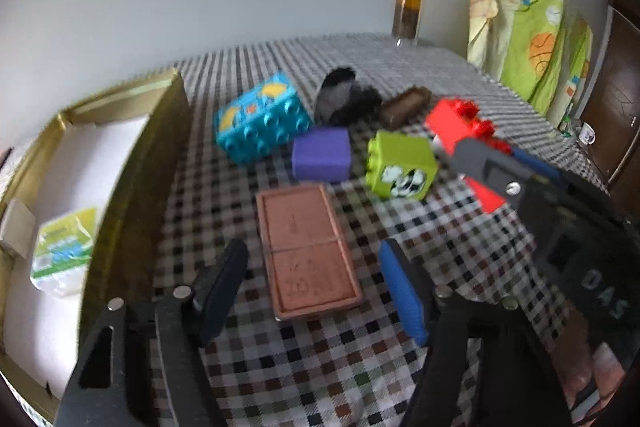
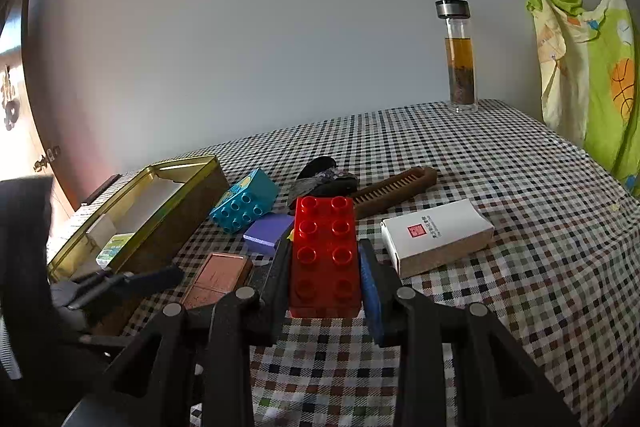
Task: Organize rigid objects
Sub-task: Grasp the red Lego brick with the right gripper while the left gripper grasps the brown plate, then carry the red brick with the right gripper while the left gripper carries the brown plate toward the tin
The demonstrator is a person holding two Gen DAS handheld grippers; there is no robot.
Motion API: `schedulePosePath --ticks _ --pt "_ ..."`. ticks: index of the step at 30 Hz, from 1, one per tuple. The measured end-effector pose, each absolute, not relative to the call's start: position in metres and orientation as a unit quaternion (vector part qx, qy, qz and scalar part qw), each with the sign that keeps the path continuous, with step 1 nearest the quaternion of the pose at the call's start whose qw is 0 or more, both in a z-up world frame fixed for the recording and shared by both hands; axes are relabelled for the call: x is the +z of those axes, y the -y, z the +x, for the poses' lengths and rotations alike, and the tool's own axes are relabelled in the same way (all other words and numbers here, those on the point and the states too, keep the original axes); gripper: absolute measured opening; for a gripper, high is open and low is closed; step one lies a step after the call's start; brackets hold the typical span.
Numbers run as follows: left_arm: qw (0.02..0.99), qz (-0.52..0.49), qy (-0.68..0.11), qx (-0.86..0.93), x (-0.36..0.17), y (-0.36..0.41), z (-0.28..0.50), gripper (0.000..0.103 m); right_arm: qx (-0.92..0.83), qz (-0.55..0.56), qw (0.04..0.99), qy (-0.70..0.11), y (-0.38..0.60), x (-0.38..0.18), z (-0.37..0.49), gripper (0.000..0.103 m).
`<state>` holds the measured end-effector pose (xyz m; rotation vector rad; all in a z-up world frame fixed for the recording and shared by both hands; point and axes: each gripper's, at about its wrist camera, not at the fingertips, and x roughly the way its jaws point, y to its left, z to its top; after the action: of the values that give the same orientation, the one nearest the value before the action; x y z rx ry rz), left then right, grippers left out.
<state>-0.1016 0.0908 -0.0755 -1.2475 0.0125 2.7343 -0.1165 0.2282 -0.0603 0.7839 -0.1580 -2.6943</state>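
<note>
My right gripper (image 2: 325, 267) is shut on a red building brick (image 2: 325, 259) and holds it above the checked tablecloth; the brick also shows in the left wrist view (image 1: 460, 131). My left gripper (image 1: 316, 279) is open, its fingers either side of a flat copper-coloured plate (image 1: 308, 251). Beyond it lie a purple block (image 1: 321, 154), a green brick (image 1: 401, 165), a blue brick (image 1: 260, 119), a brown comb (image 1: 404, 105) and a dark cloth bundle (image 1: 344, 99). An open gold tin box (image 1: 132, 183) stands at the left, with a small green-and-white packet (image 1: 64, 251) inside.
A white carton (image 2: 436, 237) lies right of the red brick. A glass bottle of tea (image 2: 460, 59) stands at the table's far edge by the wall. A green patterned cloth (image 2: 592, 67) hangs at the right. The table edge drops off at the right.
</note>
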Motion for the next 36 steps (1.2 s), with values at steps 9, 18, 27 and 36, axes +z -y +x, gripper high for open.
schedulePosePath --ticks 9,18,27,36 --pt "0.062 -0.423 0.006 0.904 -0.079 -0.090 -0.102 0.047 -0.943 0.281 0.170 0.061 -0.230 -0.063 -0.118 0.034" --pt "0.070 -0.403 -0.012 0.913 -0.078 -0.096 -0.092 0.046 -0.948 0.264 0.169 0.058 -0.229 -0.059 -0.114 0.034" --pt "0.070 -0.367 0.013 0.928 -0.068 -0.084 -0.085 0.046 -0.950 0.255 0.173 0.058 -0.230 -0.058 -0.112 0.034" --pt "0.062 -0.326 0.034 0.943 -0.060 -0.078 -0.076 0.046 -0.952 0.240 0.179 0.060 -0.231 -0.055 -0.109 0.034"
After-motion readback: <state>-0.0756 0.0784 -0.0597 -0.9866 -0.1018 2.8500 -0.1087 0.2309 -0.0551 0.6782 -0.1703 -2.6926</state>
